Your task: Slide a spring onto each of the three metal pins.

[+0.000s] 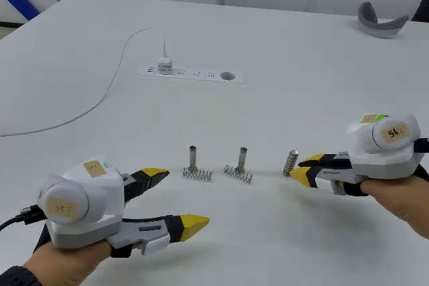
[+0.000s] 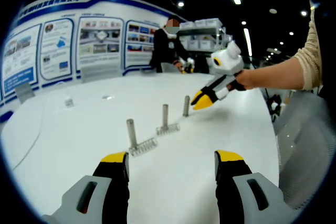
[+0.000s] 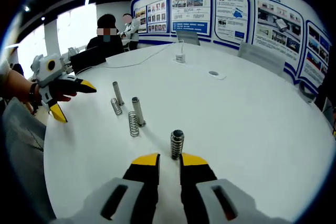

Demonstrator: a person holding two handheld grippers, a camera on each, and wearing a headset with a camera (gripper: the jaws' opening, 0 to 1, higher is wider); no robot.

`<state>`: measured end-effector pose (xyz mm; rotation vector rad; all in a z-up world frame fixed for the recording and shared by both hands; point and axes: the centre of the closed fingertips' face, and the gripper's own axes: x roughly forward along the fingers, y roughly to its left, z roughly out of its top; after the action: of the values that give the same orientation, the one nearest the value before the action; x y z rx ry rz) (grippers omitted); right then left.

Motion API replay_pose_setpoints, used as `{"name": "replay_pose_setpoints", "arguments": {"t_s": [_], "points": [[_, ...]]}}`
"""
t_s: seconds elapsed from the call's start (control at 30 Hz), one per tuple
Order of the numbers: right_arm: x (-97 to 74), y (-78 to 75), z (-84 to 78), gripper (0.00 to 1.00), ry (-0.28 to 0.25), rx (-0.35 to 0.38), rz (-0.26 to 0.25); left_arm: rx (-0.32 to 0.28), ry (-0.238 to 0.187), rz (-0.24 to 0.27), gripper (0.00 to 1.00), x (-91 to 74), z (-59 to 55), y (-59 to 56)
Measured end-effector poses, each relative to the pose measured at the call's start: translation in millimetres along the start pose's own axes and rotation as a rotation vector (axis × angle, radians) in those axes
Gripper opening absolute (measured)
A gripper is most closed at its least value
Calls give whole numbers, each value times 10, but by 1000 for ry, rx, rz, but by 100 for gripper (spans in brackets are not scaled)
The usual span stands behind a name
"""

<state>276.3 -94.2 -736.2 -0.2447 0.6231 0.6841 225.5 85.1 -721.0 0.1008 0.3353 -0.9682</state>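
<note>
Three metal pins stand in a row on the white table (image 1: 301, 85). The right pin (image 1: 291, 162) (image 3: 177, 144) wears a spring. The left pin (image 1: 193, 157) and middle pin (image 1: 242, 159) are bare, each with a loose spring (image 1: 197, 175) (image 1: 238, 174) lying at its foot. My right gripper (image 1: 300, 169) (image 3: 169, 162) sits just right of the sprung pin, jaws a narrow gap apart and holding nothing. My left gripper (image 1: 175, 199) (image 2: 170, 163) hovers wide open in front of the left pin (image 2: 131, 132), also holding nothing.
A white power strip (image 1: 191, 72) with a plug and a trailing cable (image 1: 100, 98) lies behind the pins. At the far right table edge rests a grey curved object (image 1: 382, 21). People (image 3: 107, 38) stand beyond the table.
</note>
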Motion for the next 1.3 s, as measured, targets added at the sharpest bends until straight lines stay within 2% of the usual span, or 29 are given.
{"name": "replay_pose_setpoints", "arguments": {"t_s": [0.33,0.7,1.0,1.3], "points": [[14,179,-2,16,7,-28,30,1,2,-1,67,4,-1,-13],[162,384,115,17,-2,-59,80,2,2,1,67,-3,4,-13],[346,541,214,18,0,-95,119,0,0,1,66,4,4,-12],[512,592,186,18,23,-91,142,-1,0,0,66,10,6,-11]]}}
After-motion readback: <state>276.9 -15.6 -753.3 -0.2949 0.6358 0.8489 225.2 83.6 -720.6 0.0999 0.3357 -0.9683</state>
